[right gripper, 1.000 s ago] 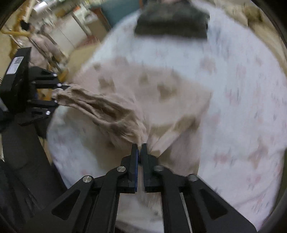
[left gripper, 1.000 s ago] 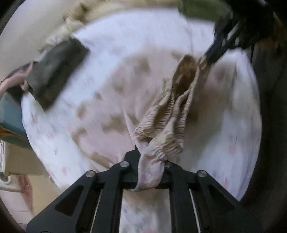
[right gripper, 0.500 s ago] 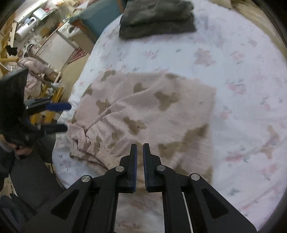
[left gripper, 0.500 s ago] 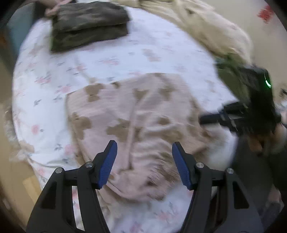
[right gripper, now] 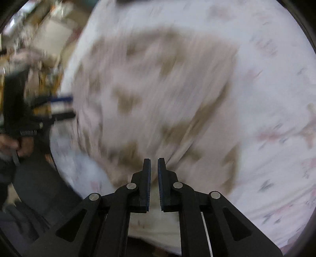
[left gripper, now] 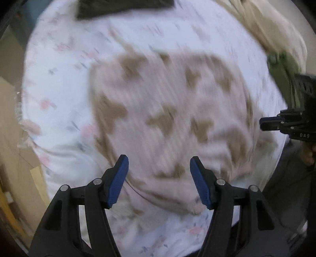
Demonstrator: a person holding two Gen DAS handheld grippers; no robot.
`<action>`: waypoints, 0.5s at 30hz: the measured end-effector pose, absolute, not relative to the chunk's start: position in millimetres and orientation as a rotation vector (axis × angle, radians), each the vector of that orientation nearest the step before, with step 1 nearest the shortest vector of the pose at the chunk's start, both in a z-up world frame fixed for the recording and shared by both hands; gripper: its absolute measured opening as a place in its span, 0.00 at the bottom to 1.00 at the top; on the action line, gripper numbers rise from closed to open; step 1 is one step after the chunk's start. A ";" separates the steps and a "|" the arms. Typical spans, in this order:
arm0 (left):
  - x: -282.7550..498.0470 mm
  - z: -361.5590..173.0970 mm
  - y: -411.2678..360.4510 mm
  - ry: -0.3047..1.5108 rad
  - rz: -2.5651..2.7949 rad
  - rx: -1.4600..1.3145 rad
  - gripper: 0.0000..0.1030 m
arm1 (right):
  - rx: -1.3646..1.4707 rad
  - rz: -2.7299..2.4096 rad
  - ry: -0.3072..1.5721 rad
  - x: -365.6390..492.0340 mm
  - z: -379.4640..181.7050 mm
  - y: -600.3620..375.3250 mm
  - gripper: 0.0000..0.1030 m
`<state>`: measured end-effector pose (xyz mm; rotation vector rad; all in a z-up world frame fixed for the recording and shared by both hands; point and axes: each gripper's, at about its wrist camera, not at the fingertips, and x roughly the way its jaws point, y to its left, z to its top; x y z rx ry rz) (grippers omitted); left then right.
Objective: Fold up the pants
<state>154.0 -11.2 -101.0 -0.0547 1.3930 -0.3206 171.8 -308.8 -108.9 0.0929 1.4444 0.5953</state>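
Observation:
The pink pants (left gripper: 167, 110) with brown patches lie folded flat on the white floral bedsheet (left gripper: 59, 83); both views are motion-blurred. My left gripper (left gripper: 159, 164) is open and empty, hovering over the pants' near edge. My right gripper (right gripper: 154, 164) has its jaws nearly together with a narrow gap, nothing between them, just above the pants (right gripper: 158, 89). The right gripper also shows at the right edge of the left wrist view (left gripper: 264, 122), and the left gripper shows at the left of the right wrist view (right gripper: 65, 106).
A folded dark garment (left gripper: 122, 8) lies at the far end of the bed. A beige blanket (left gripper: 266, 25) is bunched at the far right. The bed edge drops off to cardboard boxes (left gripper: 11, 158) on the left.
A second ago both grippers held the pants' waistband up. The left opened and let go; the pants now lie flat. Both grippers have moved closer over the fabric.

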 end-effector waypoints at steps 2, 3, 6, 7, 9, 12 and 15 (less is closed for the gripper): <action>170.8 -92.6 0.2 1.336 -0.215 -0.048 0.68 | 0.199 0.544 1.389 188.7 -100.6 -327.7 0.43; 183.8 -91.4 9.2 1.314 -0.151 -0.067 0.68 | 0.242 0.521 1.363 195.1 -99.8 -337.4 0.69; 207.8 -97.5 26.8 1.287 -0.068 -0.125 0.68 | 0.266 0.439 1.296 225.6 -102.5 -354.3 0.70; 220.2 -101.0 30.9 1.271 -0.055 -0.153 0.68 | 0.271 0.428 1.294 232.6 -107.7 -353.9 0.70; 227.7 -115.4 34.9 1.268 -0.090 -0.164 0.68 | 0.289 0.426 1.315 246.6 -121.8 -355.0 0.70; 241.5 -138.6 33.8 1.320 -0.158 -0.157 0.68 | 0.287 0.422 1.354 266.8 -144.9 -357.4 0.68; 246.4 -145.4 27.6 1.297 -0.189 -0.109 0.66 | 0.251 0.469 1.387 275.6 -157.9 -343.8 0.64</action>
